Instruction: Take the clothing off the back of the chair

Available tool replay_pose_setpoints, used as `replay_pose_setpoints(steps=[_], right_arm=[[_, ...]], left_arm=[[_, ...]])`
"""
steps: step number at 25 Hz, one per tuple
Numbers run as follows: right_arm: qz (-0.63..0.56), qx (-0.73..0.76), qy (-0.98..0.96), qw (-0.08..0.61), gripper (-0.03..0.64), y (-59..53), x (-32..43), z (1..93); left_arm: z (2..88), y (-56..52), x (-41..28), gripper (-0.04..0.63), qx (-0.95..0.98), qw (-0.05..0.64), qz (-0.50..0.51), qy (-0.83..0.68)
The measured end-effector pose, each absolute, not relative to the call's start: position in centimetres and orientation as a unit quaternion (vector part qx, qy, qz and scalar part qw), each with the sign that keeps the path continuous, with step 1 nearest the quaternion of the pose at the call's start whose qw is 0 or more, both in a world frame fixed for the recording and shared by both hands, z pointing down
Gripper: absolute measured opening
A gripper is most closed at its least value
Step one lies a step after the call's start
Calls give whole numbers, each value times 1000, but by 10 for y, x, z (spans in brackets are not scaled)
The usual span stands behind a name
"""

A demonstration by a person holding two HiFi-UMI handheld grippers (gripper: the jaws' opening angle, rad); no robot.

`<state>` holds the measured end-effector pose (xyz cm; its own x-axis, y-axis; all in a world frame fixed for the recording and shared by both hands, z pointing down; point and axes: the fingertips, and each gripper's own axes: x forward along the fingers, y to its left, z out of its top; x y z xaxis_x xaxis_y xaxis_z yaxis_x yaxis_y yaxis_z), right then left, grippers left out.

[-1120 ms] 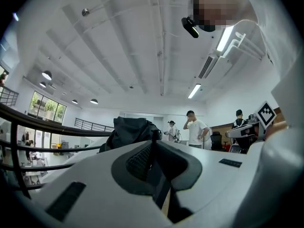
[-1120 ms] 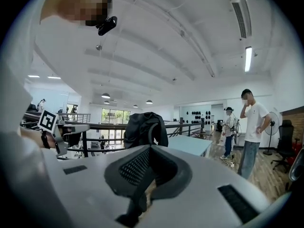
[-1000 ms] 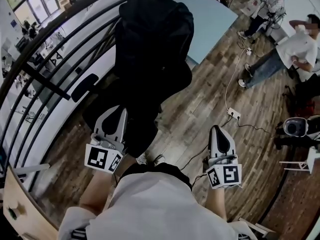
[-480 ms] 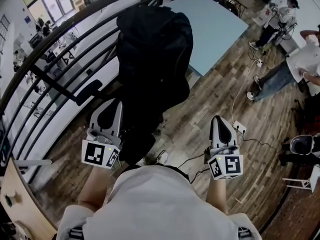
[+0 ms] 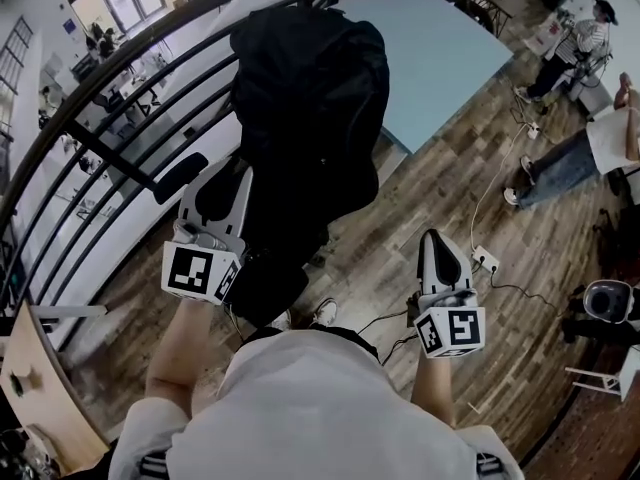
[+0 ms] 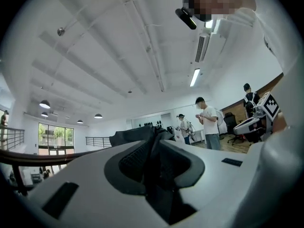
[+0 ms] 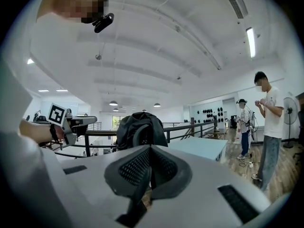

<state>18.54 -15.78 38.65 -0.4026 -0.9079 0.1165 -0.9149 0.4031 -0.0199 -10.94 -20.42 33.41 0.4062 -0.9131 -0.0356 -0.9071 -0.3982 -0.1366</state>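
Head view for starters: looks like the reach-in step, nothing grabbed yet. Shows the clothing [image 5: 310,88], a black bundle, draped over the back of the chair [image 5: 180,176] next to the railing [image 5: 120,108], up ahead of both tools. Puts the left gripper [image 5: 228,180] just beside the lower left edge of the clothing, too close to call touching or not. Puts the right gripper [image 5: 438,243] well off to the right over the floor [image 5: 400,228], clear of everything. Over in the left gripper view: jaws nearly together, only a dark slit between the pads, just beginning to ease apart, no cloth pinched, and the clothing humped up right past the tips. Same deal in the right gripper view: jaws closed on nothing, clothing straight ahead but farther off. Next up, probably: spread the jaws wide, push onto a thick fold near the top, clamp down, then lift up and over so as not to snag the chair.
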Motion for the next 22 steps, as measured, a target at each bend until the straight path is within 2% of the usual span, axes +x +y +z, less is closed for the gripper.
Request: replay_pose_setpoints(steps=[2, 9, 15, 22], right_arm=[[44, 544, -837, 41, 20, -158, 186, 389], [56, 550, -832, 35, 20, -159, 195, 398], [63, 560, -825, 32, 20, -151, 202, 404], [72, 577, -813, 36, 20, -148, 218, 413]], left_arm=[[329, -219, -102, 173, -842, 79, -38, 532], [317, -285, -64, 344, -840, 146, -130, 507], [341, -331, -42, 433, -827, 172, -214, 490], [366, -370, -37, 470, -814, 173, -272, 483]])
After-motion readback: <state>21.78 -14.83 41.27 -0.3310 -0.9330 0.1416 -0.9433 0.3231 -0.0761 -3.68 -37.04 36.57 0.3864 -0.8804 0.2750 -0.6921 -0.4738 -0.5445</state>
